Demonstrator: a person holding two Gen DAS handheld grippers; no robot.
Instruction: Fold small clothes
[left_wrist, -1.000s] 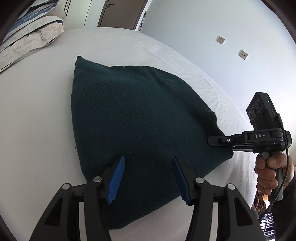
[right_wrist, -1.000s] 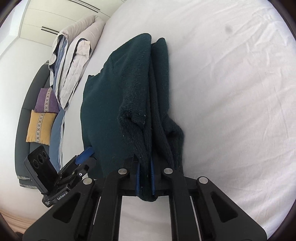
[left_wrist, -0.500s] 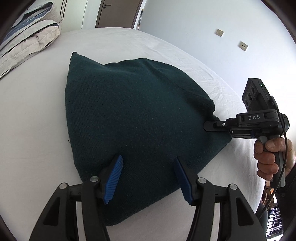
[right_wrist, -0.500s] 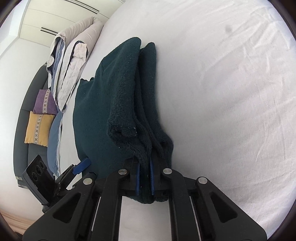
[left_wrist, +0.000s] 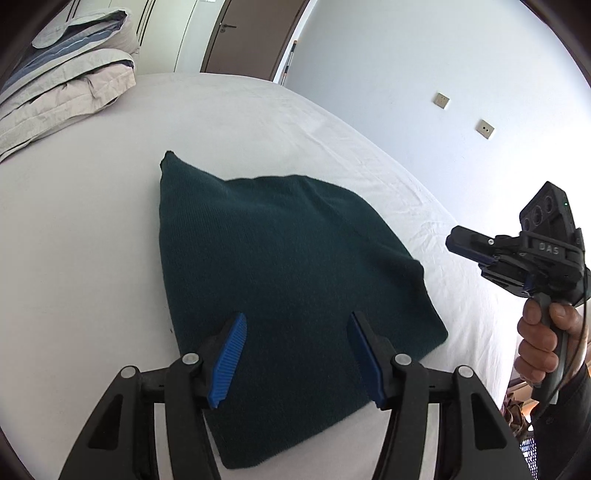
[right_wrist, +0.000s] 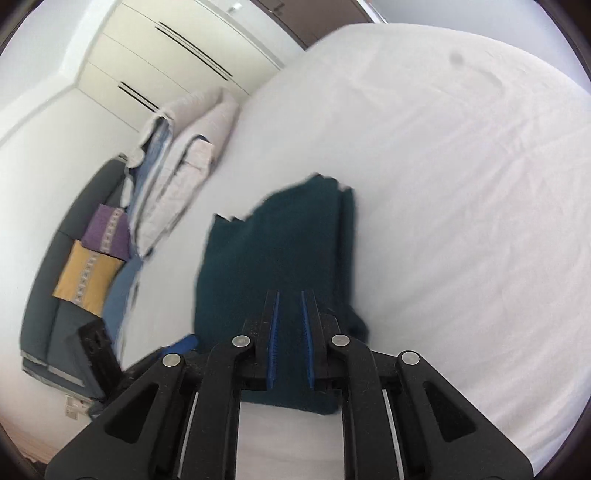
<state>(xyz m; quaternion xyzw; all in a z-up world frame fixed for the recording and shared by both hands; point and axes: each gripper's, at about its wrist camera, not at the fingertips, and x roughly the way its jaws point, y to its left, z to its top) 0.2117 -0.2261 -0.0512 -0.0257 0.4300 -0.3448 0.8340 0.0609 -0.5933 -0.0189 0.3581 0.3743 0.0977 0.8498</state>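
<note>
1. the right gripper (right_wrist: 290, 325) has just let go: half a second ago its blue pads were pinched on the bunched edge of the dark green knit garment (left_wrist: 280, 280), and its jaws have just been opening, so now a narrow gap shows between them with nothing caught in it.
2. in the left wrist view the right gripper (left_wrist: 469, 245) now sits at 3 o'clock of the garment, clear of the cloth and above the white bed sheet (left_wrist: 240, 110), held by a hand (left_wrist: 539, 343); before, its tip was at the garment's right corner.
3. the garment (right_wrist: 280, 258) lies flat on the bed as a folded packet, its doubled edge running toward 12 o'clock in the right wrist view. to me this reads as one fold just laid down and released.
4. the left gripper (left_wrist: 295, 354) hangs slack and half open, holding nothing, as it was a second ago. the garment lies below and beyond its pads, spreading from 6 o'clock up toward 12 o'clock, with the near corner under the gap.
5. relative to the right pads the cloth shows through the gap and past the tips toward 12 o'clock, not touching them as far as i can tell.
6. a pile of pale bedding (left_wrist: 62, 85) sits at 10 o'clock, well apart from the garment.
</note>
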